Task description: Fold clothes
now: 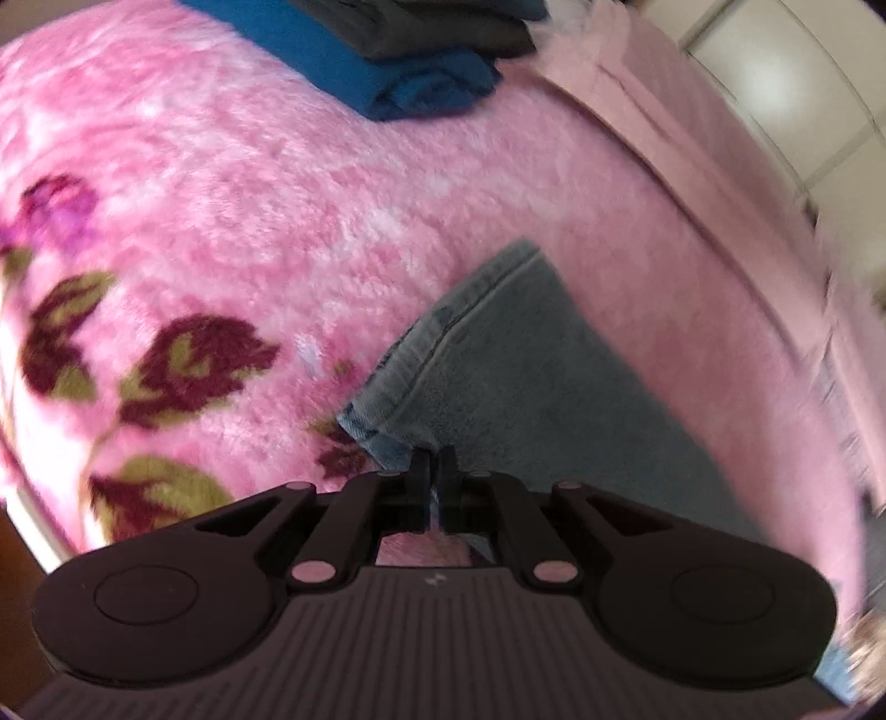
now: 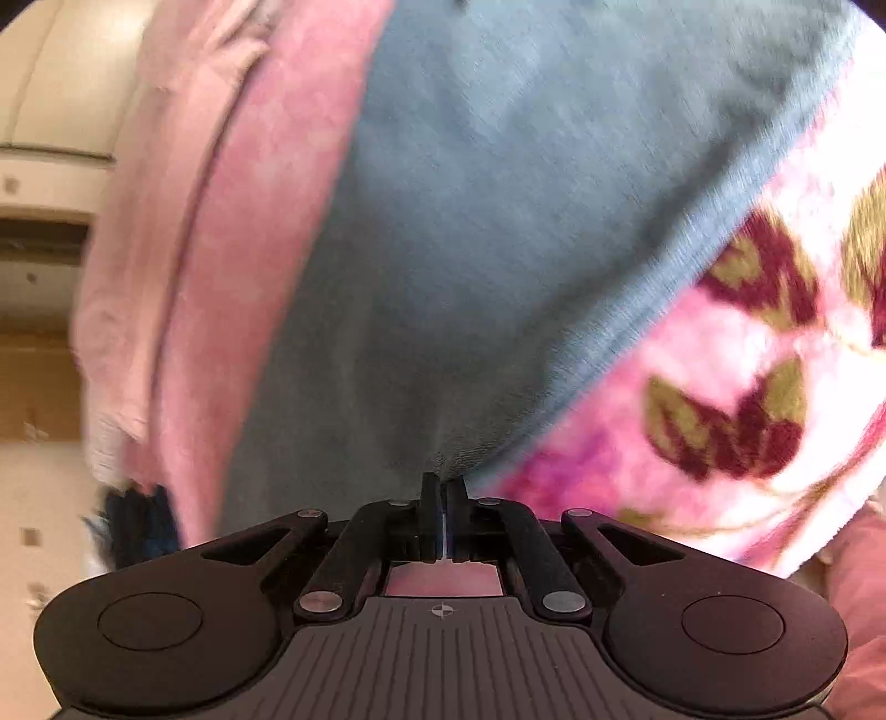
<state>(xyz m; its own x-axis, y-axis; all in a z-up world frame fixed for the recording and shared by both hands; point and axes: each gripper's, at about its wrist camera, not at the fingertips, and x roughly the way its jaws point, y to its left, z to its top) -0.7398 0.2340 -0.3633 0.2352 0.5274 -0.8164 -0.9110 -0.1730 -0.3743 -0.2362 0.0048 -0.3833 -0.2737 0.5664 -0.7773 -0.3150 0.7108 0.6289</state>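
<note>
A pair of faded blue jeans (image 1: 515, 376) lies flat on a pink floral blanket (image 1: 232, 232). In the left wrist view my left gripper (image 1: 436, 459) is shut on the hem corner of one jeans leg, its jaws pressed together over the stitched edge. In the right wrist view the same jeans (image 2: 498, 221) spread away from me, and my right gripper (image 2: 444, 487) is shut on their near edge, with a thin strip of cloth pinched between the pads. Both views are blurred by motion.
Folded clothes, a blue piece (image 1: 398, 72) under a dark grey one (image 1: 421, 27), are stacked at the blanket's far end. A plain pink sheet (image 1: 692, 155) runs along the bed's edge beside a pale wall (image 1: 775, 83). Flower prints (image 2: 764, 343) mark the blanket at right.
</note>
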